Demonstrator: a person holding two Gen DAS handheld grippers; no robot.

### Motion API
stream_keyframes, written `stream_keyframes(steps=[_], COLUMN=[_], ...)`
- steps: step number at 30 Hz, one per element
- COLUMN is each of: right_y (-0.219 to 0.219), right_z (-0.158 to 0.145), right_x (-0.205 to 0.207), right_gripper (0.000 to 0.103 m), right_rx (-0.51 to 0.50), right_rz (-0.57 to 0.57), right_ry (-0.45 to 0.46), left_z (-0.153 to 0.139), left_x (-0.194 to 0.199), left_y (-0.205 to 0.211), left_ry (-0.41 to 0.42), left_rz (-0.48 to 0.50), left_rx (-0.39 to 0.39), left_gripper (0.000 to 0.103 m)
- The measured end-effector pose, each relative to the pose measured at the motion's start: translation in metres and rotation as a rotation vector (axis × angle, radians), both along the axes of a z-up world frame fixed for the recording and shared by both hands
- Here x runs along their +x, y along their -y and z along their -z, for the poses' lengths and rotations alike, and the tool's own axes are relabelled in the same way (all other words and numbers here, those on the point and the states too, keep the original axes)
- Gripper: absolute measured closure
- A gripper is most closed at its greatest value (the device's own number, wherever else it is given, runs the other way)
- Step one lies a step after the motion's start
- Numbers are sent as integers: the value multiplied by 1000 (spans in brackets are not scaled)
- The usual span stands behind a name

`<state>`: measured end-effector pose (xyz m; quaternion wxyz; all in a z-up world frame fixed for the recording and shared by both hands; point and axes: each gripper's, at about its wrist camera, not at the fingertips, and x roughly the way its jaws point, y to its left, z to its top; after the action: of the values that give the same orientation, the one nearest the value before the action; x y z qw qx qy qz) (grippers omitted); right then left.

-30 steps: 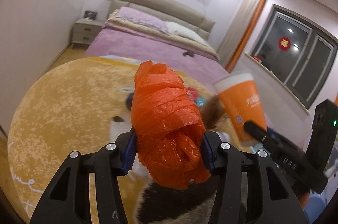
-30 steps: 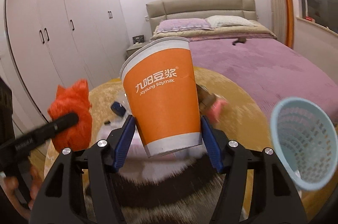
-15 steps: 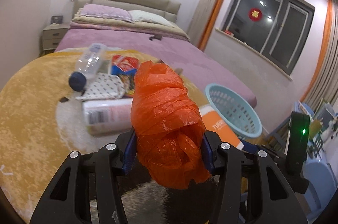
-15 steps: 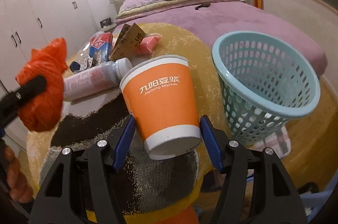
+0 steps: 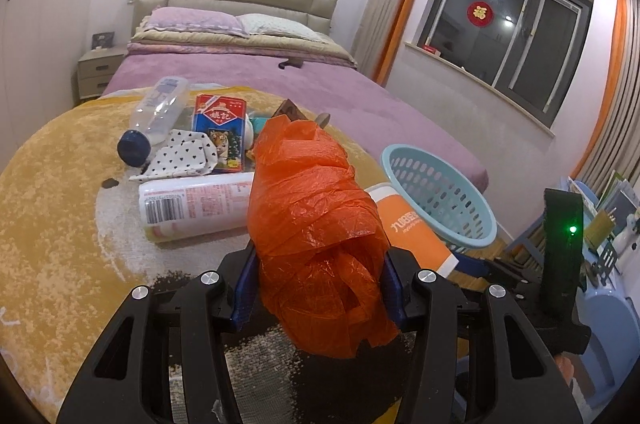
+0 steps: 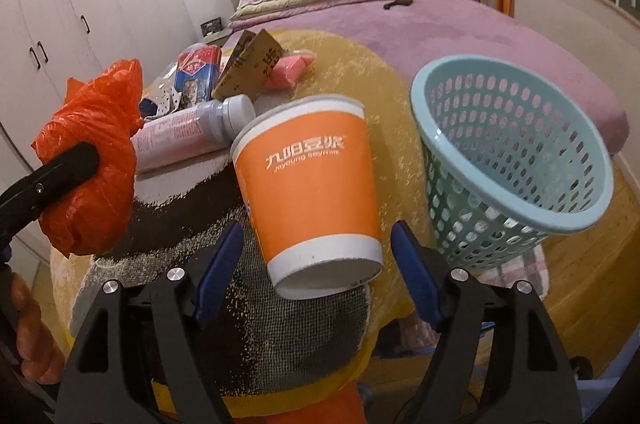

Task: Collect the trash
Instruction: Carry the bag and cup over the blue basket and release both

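My left gripper (image 5: pixel 316 276) is shut on a crumpled orange plastic bag (image 5: pixel 316 224) and holds it above the round yellow table (image 5: pixel 52 192). The bag also shows in the right wrist view (image 6: pixel 88 160). My right gripper (image 6: pixel 316 264) has its jaws spread wide, with gaps on both sides of an orange and white paper cup (image 6: pixel 312 192) that hangs tilted between them. The cup also shows in the left wrist view (image 5: pixel 412 232). A light blue mesh basket (image 6: pixel 516 160) stands just right of the cup, beside the table edge, and also shows in the left wrist view (image 5: pixel 436 192).
On the table lie a white bottle (image 5: pixel 196 204), a clear bottle with a blue cap (image 5: pixel 156 112), a blue and red carton (image 5: pixel 220 128), a dotted cloth (image 5: pixel 180 160), brown cardboard (image 6: pixel 248 64) and a pink packet (image 6: pixel 288 72). A purple bed (image 5: pixel 280 84) is behind.
My right gripper's jaws have opened away from the paper cup, which now tilts loose between them. The basket looks closer in the right view. My left gripper still holds the orange bag.
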<state>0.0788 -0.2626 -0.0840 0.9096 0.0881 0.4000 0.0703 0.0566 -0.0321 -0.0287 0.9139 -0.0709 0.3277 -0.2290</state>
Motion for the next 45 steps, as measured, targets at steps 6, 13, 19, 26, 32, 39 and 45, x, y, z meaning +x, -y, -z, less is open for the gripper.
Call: stream_keyframes(steps=[6,13,19,26,32,39,45], right_y=[13,57,111,164,187,198,199], right_z=[-6,-34,-48,-40,-35,-26,-30], right_x=[-5,-3,13,42,59,74,63], right_gripper=[43,44,44,45,45,34,30], right_rx=[29,12,6,-2,0,-7,-6], right_rz=[15,136,283,430,491,496,505], right_ry=[40,138,162,138,120,82,102], left_z=[1,-10,-19,-7,5,10,8], left_x=[6,29,70,106,129,135,126], left_y=[15,59,111,173,211,227,215], left_ry=[2,38,-11,-55,-64,-80,-57], left_rz=[11,85,192,316,354,365,369], left_rx=[12,33,10,-7,13,18,14], left_gripper=[54,54,54,54,54,31,28])
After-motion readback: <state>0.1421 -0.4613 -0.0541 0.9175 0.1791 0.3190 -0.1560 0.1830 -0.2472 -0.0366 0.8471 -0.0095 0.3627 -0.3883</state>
